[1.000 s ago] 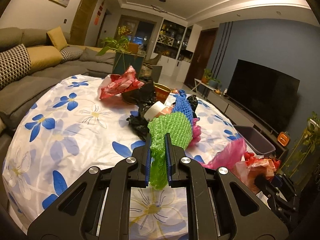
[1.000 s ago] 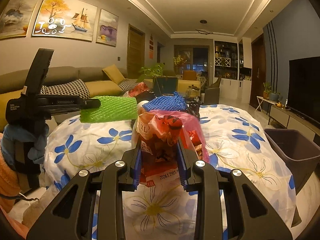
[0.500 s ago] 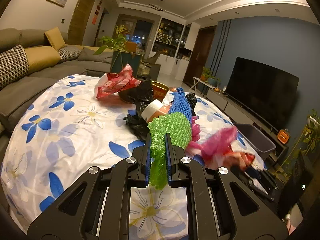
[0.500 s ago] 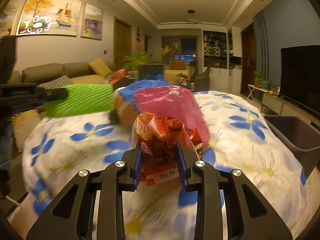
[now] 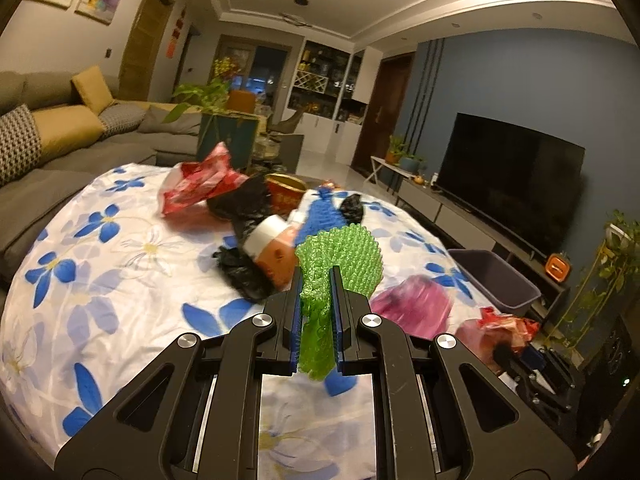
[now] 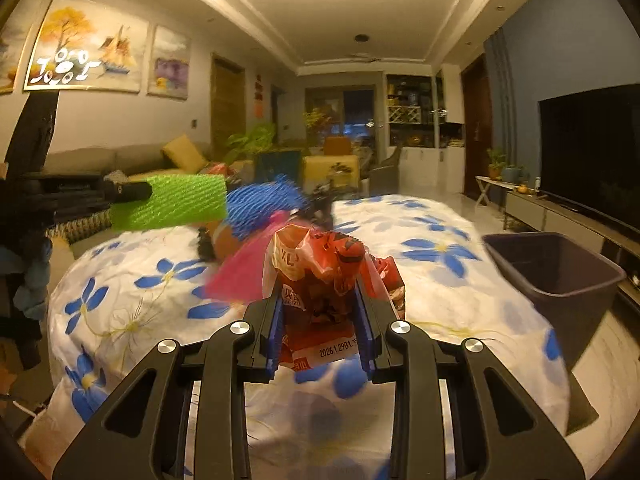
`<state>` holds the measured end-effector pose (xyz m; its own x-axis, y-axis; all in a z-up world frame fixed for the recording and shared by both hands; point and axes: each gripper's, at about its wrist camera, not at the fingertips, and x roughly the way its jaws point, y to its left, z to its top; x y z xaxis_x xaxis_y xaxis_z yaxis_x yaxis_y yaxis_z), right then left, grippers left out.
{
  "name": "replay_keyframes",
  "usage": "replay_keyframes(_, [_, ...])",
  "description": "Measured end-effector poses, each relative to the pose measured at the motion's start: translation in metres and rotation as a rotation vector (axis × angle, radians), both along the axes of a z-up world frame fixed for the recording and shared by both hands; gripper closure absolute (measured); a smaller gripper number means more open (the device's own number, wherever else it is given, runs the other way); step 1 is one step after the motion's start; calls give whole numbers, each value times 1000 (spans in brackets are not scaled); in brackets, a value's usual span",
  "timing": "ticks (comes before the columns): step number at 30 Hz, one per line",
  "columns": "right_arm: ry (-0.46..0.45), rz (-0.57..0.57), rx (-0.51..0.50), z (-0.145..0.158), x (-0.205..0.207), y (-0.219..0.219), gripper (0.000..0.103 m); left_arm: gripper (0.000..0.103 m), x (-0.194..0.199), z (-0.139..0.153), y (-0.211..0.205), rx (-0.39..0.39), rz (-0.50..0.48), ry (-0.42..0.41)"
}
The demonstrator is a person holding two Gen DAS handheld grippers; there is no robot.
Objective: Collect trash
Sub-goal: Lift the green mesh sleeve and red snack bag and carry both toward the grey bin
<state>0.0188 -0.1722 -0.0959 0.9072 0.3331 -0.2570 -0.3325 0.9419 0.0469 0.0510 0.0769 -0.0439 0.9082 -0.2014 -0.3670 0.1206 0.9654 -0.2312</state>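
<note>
My left gripper is shut on a green foam net, held above the flowered table. The same green foam net shows at the left of the right wrist view, in the other gripper's fingers. My right gripper is shut on an orange-red snack wrapper, with a pink bag hanging beside it. That snack wrapper and pink bag appear blurred at the lower right of the left wrist view. A dark bin stands to the right of the table.
More trash lies on the flowered tablecloth: a red bag, black bags, a blue net, a red cup, a white-capped container. The dark bin sits below the table edge, a TV behind.
My right gripper has swung right with the wrapper and pink bag, and the bin now looms larger. The left gripper keeps holding the green net, shifted slightly.
</note>
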Motion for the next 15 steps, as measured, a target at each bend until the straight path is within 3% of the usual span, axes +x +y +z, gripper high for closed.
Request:
replay_keyframes(10, [-40,-106,75,16,-8,-43,72,91,2,8,-37,45,-62,-10])
replay_keyframes(15, [-115,-184,58,35,-12,-65,72,91,7,27,-57,80,-101,-55])
